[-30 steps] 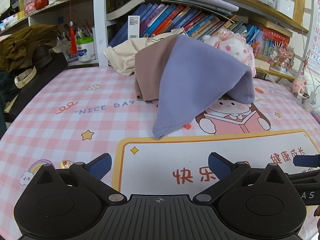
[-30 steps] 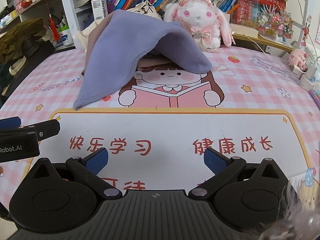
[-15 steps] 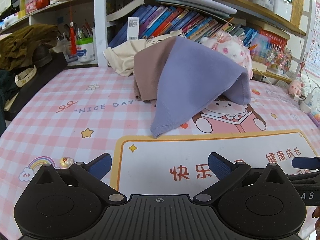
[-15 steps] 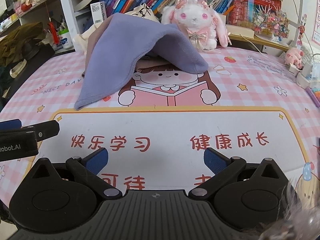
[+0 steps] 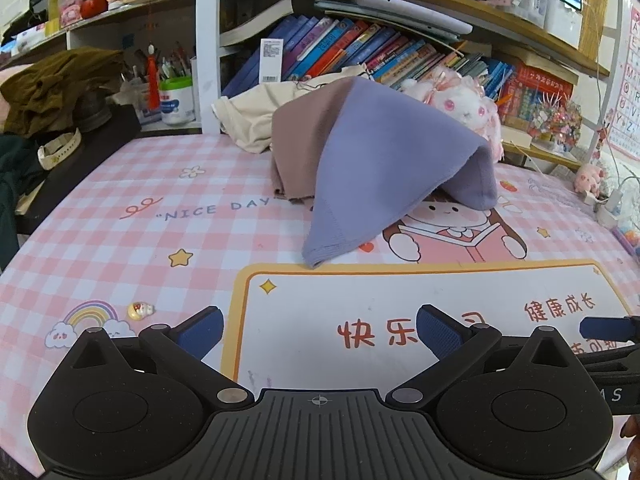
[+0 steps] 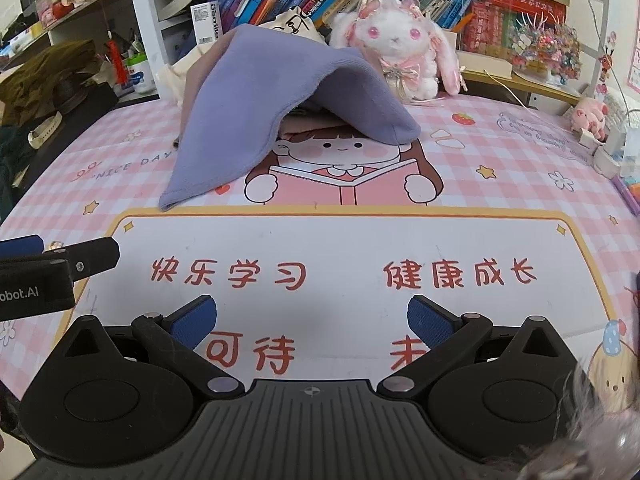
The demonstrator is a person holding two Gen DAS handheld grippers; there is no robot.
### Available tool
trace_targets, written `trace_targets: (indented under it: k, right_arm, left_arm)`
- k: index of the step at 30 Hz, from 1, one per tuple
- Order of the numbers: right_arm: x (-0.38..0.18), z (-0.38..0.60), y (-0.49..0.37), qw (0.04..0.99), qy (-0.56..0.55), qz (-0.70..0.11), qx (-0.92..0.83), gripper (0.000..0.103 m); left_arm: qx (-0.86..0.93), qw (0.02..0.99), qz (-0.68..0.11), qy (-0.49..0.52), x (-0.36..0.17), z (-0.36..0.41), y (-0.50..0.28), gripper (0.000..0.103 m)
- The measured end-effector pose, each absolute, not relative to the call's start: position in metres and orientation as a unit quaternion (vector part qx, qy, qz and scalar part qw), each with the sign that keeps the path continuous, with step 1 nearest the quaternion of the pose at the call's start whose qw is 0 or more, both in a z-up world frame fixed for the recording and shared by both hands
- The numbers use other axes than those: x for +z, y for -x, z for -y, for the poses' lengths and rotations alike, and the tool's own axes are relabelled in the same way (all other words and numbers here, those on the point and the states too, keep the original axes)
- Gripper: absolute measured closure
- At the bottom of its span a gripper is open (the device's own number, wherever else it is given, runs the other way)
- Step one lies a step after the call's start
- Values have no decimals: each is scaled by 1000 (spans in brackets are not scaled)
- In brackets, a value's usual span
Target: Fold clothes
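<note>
Draping over a heap at the far side of your pink checked desk mat [image 5: 120, 248], the purple garment [image 5: 384, 168] peaks like a tent, one corner trailing down toward you onto the mat and the other edge resting by the printed cartoon girl. A brown garment [image 5: 298, 152] lies under it on the left, and a cream one [image 5: 256, 120] sits behind that against the bookshelf [image 5: 352, 52].

Your right wrist view looks under the purple arch and shows more folded cloth tucked beneath it (your left view only gets the outer slope). It also shows the plush rabbit [image 6: 396, 48] in full, just behind the heap, where the left view catches only its head.

Your left gripper [image 5: 320, 326] hovers low over the white panel of the mat with its jaws spread wide and nothing between them; the trailing purple corner lies ahead of it, apart. Your right gripper [image 6: 312, 316] is likewise wide and empty, with the heap well ahead and slightly to the left.
</note>
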State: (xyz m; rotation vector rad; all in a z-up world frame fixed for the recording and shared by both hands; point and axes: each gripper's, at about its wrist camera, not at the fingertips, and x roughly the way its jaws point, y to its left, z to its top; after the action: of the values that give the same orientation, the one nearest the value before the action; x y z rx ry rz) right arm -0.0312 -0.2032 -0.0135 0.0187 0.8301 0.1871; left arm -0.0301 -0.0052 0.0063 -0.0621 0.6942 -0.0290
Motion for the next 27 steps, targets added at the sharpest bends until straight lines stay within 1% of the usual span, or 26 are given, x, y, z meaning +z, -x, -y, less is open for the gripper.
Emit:
trace_targets:
  k: [12, 15, 22, 27]
  right_arm:
    - [-12, 215, 24, 911, -11, -394, 118, 0]
    - [-14, 226, 15, 910, -12, -393, 131, 0]
    - [-18, 270, -15, 907, -37, -393, 149, 0]
    - [-27, 297, -36, 895, -53, -407, 174, 0]
  left_arm:
    - [-23, 943, -332, 27, 14, 22, 28, 0]
    - [-17, 945, -328, 19, 16, 36, 25, 0]
    - [19, 936, -351, 5, 13, 76, 8, 0]
    - [47, 931, -363, -10, 9, 103, 0, 0]
